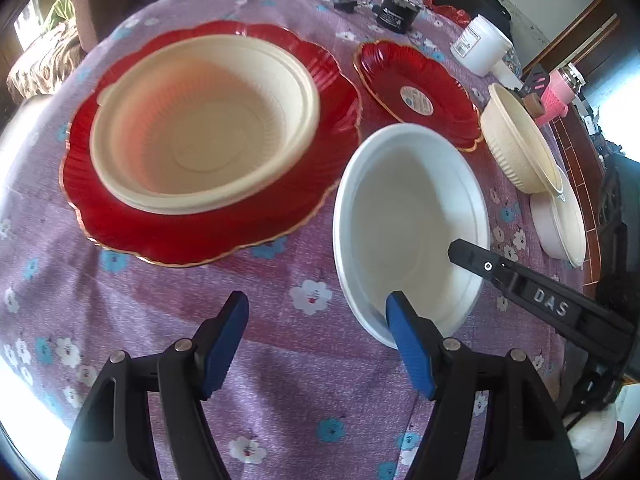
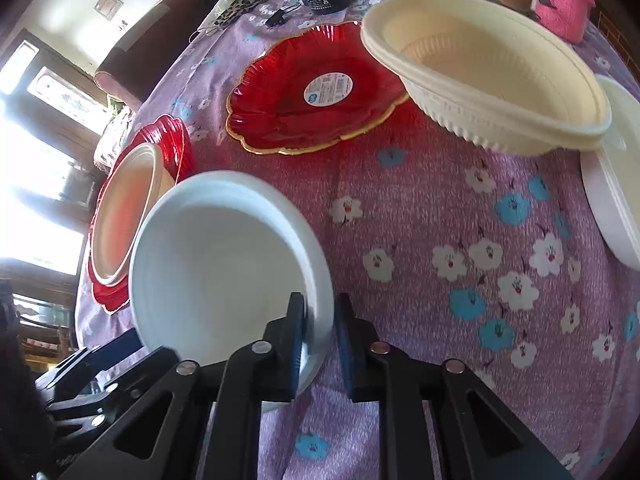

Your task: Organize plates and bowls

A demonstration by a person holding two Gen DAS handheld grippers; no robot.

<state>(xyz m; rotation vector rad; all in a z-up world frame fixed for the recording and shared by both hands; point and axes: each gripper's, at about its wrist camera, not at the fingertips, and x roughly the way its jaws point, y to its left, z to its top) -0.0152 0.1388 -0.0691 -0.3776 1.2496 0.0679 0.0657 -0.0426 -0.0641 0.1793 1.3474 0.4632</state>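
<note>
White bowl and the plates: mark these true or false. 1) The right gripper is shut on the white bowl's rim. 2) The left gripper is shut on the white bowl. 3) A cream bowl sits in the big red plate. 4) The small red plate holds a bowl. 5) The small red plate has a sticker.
1) True: the right gripper pinches the white bowl at its rim.
2) False: the left gripper is open, one finger at the rim.
3) True: the cream bowl sits in the big red plate.
4) False: the small red plate is bare.
5) True: the sticker is at its centre.
</note>
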